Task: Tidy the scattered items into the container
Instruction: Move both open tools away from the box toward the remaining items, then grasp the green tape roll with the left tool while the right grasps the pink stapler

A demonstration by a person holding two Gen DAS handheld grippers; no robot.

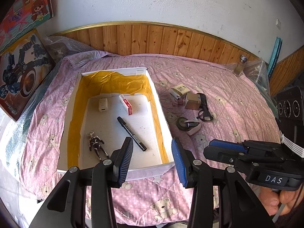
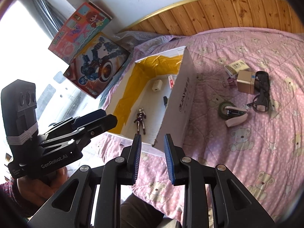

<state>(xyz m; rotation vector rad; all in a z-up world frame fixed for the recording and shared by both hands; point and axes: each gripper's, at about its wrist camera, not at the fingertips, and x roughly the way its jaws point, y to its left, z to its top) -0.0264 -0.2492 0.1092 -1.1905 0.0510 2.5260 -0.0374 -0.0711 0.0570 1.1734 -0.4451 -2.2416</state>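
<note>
I find both the left gripper (image 1: 153,159) and right gripper (image 2: 153,158) with jaws parted, empty. The box (image 1: 161,112) on the bed (image 1: 228,102) holds marker (image 1: 132,134) and figurine (image 1: 96,145); the tape roll (image 1: 181,123) lies outside, right.

Pink bear-print quilt (image 1: 218,79), white box (image 1: 163,117) lined yellow, black marker (image 1: 131,135)

Both wrist views face forward over bed, near, sharing white box (image 1: 161,114) (image 2: 182,98)

bright daylight, blown-out window (image 2: 28,43) glare (right wrist view), strong fisheye bending, dark vignetted corners, sharp focus
</note>
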